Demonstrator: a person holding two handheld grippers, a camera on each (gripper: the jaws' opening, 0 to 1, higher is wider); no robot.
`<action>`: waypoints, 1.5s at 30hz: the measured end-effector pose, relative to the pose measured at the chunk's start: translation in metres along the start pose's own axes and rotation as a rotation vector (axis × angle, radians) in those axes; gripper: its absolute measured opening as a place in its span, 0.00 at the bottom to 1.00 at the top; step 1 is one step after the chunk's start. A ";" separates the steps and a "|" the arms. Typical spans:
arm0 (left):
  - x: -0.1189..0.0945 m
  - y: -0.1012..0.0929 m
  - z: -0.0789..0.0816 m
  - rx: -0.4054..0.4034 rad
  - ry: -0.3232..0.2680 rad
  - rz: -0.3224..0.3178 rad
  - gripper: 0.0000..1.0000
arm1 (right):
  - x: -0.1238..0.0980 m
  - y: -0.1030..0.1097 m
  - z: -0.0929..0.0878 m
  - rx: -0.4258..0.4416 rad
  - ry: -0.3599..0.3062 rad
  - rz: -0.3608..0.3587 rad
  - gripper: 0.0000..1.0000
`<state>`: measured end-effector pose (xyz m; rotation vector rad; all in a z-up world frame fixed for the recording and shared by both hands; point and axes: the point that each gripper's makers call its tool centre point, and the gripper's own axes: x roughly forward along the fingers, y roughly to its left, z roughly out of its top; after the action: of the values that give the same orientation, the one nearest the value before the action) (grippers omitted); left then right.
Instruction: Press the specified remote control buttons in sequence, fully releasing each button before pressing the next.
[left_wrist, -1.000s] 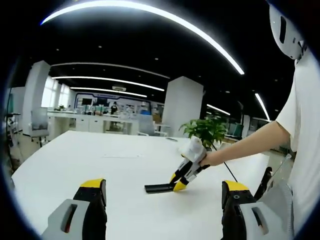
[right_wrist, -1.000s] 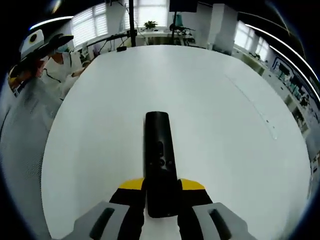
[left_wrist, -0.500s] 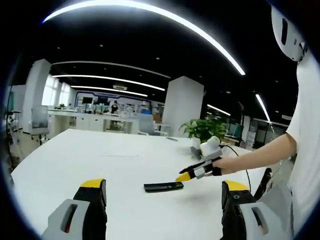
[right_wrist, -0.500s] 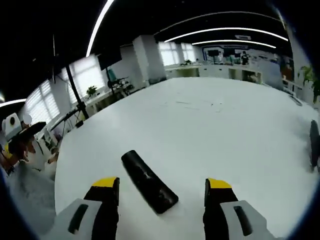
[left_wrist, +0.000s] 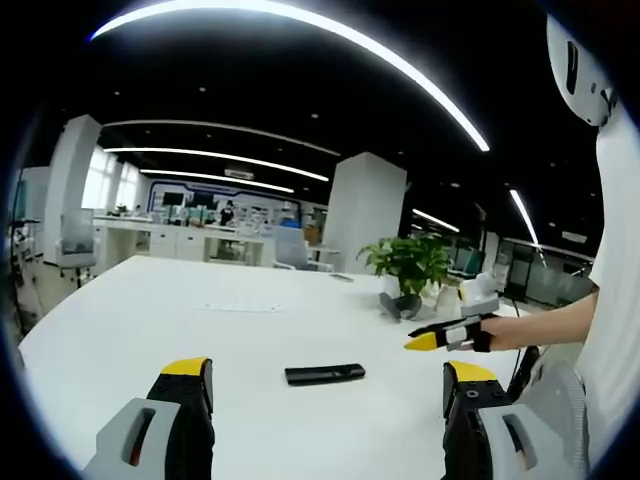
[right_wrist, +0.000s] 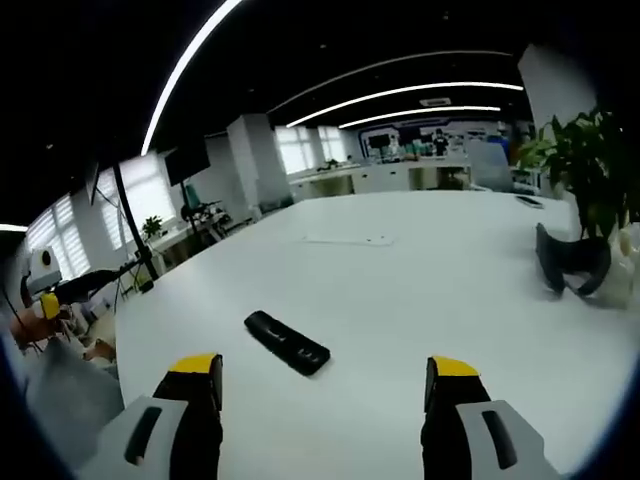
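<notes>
Remote control (left_wrist: 324, 374), slim, stiff, probably light and slippery, lies flat on the white table (left_wrist: 120, 320); your left gripper (left_wrist: 325, 390) and right gripper (right_wrist: 326, 385) gape wide and empty, so press squarely downward.

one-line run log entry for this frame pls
remote: flat on white table, untouched | right claw: open, off remote | left claw: open, apart from remote
</notes>
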<state>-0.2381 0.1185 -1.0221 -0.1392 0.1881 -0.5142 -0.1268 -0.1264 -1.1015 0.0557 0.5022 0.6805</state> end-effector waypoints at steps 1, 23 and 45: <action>0.000 0.000 0.000 0.002 0.001 -0.001 0.98 | -0.003 0.001 0.001 -0.002 -0.003 -0.004 0.83; -0.018 0.040 0.008 0.079 -0.076 0.187 0.98 | -0.106 0.008 -0.006 0.079 -0.168 -0.234 0.85; -0.050 0.056 0.034 0.120 -0.121 0.420 0.95 | -0.122 0.034 0.008 0.034 -0.229 -0.270 0.87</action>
<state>-0.2465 0.1950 -0.9916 -0.0109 0.0640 -0.0978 -0.2241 -0.1736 -1.0353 0.0953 0.2935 0.3950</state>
